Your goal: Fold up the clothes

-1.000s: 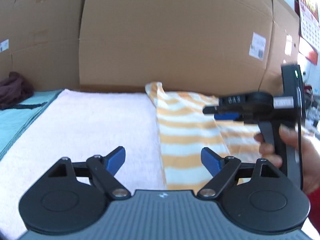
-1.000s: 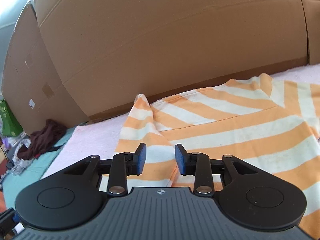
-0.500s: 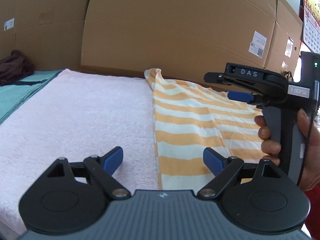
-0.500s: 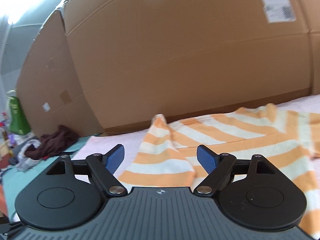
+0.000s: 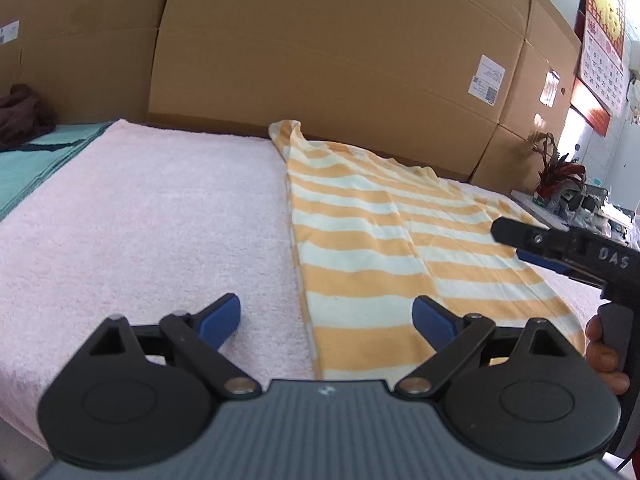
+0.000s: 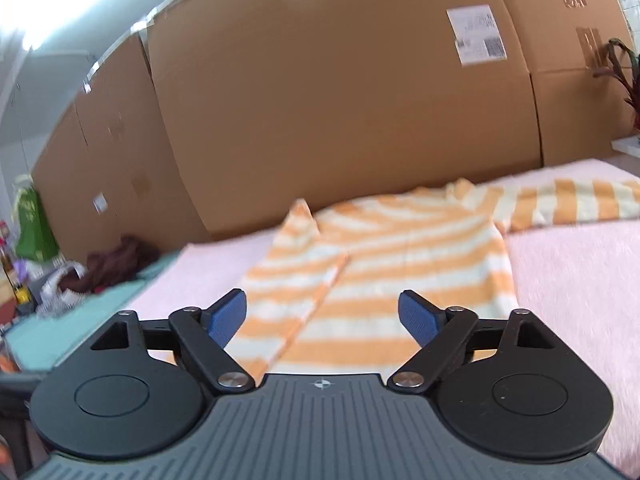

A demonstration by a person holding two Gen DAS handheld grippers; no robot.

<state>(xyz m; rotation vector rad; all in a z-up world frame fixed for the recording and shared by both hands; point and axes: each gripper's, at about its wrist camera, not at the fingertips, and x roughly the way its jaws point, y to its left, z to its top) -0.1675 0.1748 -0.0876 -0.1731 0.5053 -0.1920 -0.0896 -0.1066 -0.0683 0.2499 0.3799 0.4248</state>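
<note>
Two grippers hover above a pink towel (image 5: 152, 216) that covers the work surface, and the striped shirt (image 5: 384, 248) serves as the landmark here. The shirt, orange and white, lies flat on the towel, partly folded, with one sleeve (image 6: 576, 204) stretched out to its right. The left gripper (image 5: 326, 318) hangs over the shirt's near left edge, its blue pads wide apart and nothing between them. The right gripper (image 6: 322, 314) sits just short of the shirt's near hem; its jaws are closing, yet the pads remain apart and grip no cloth. Behind the shirt rises a wall of cardboard boxes (image 5: 340, 52). Far to the shirt's left lie a teal cloth (image 5: 36, 156) and a dark garment (image 6: 120, 260). To its right hangs a calendar (image 5: 604, 32), with a reddish plant (image 5: 560, 168) below.
</note>
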